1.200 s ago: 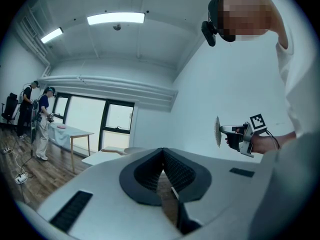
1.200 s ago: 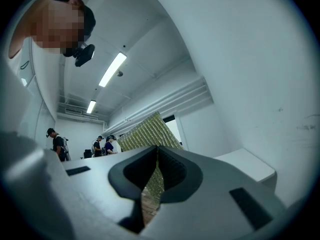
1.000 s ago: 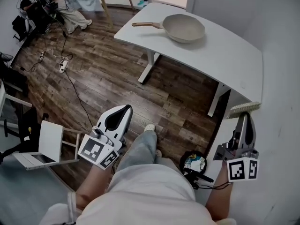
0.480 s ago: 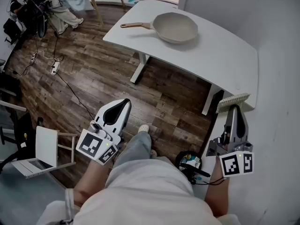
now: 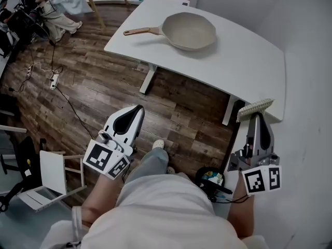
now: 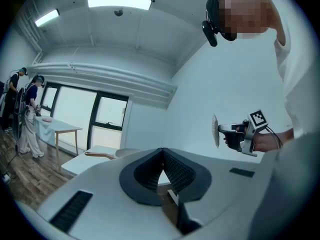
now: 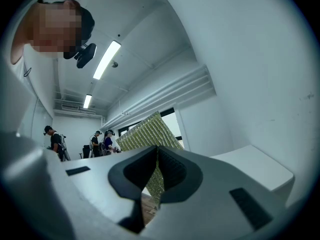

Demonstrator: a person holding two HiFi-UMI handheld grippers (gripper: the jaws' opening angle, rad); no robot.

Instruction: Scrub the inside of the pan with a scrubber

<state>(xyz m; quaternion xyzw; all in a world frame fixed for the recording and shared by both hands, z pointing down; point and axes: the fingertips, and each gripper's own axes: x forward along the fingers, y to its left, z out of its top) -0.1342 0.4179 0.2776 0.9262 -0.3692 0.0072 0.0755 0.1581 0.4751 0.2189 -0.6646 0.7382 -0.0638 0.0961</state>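
Observation:
A beige pan (image 5: 188,31) with a brown handle (image 5: 141,31) lies on the white table (image 5: 244,66), seen in the head view; its handle (image 6: 99,154) also shows in the left gripper view. My right gripper (image 5: 255,114) is shut on a yellow-green scrubber (image 5: 254,108), which stands near the table's front right corner and fills the right gripper view as a mesh pad (image 7: 146,132). My left gripper (image 5: 137,109) is shut with nothing in it, held over the wooden floor well short of the table. Both grippers point level toward the table.
The person's leg and shoe (image 5: 158,144) stand on the wooden floor between the grippers. A white chair (image 5: 52,171) is at the lower left, cables (image 5: 53,79) lie on the floor, a second table and seated people (image 5: 36,12) are at the far left. A white wall (image 5: 306,87) runs along the right.
The table and pan have come nearer and lower in the head view as the person walks toward them. Both grippers travel along; the scrubber now reaches the table's front corner.

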